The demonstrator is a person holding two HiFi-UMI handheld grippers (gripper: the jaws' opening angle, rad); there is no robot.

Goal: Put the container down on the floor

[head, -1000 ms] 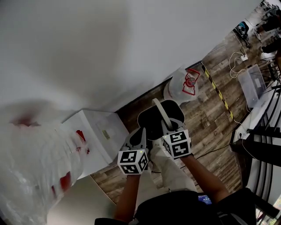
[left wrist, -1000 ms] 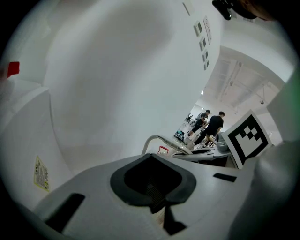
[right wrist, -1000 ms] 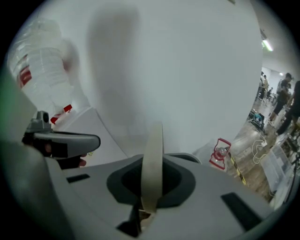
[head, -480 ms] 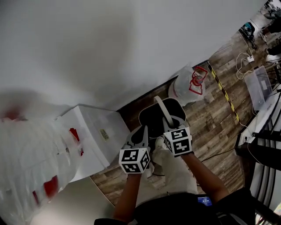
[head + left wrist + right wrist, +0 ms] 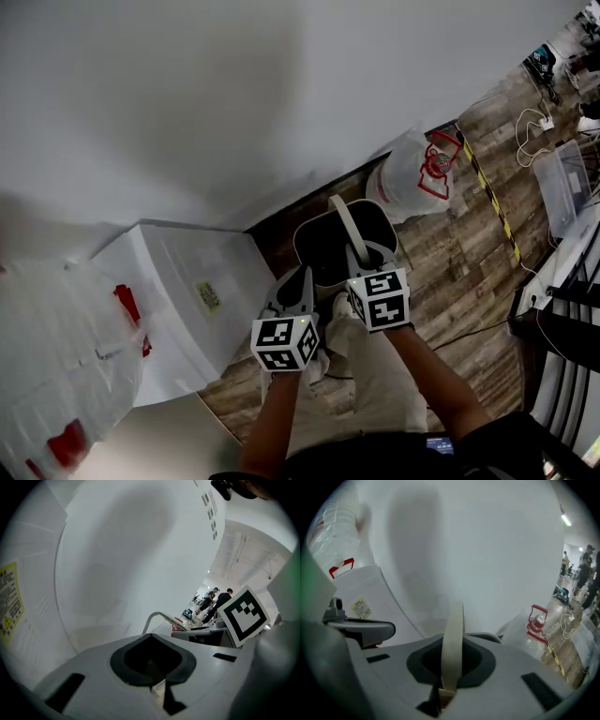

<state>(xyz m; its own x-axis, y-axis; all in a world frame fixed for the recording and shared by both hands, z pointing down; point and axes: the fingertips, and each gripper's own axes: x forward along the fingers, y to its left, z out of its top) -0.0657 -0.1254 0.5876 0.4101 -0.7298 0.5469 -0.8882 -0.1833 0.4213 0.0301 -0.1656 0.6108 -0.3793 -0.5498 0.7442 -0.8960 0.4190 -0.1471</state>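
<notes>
right gripper (image 5: pixel 446 688): clenched tight on the handle (image 5: pixel 453 639), and I've got the pale band pinched right in the slit between my jaws
left gripper (image 5: pixel 156 686): jaws together, nothing showing between them; in the head view its tip sits at the left rim of the container (image 5: pixel 339 246), touching or not I can't tell
container: dark tub, held by that handle, over the wood floor (image 5: pixel 450 253) by the wall, between a white box (image 5: pixel 187 300) and a plastic bag (image 5: pixel 412 178)
hidden: the tub's base is out of my sight, so down on the floor or just off it I can't say
</notes>
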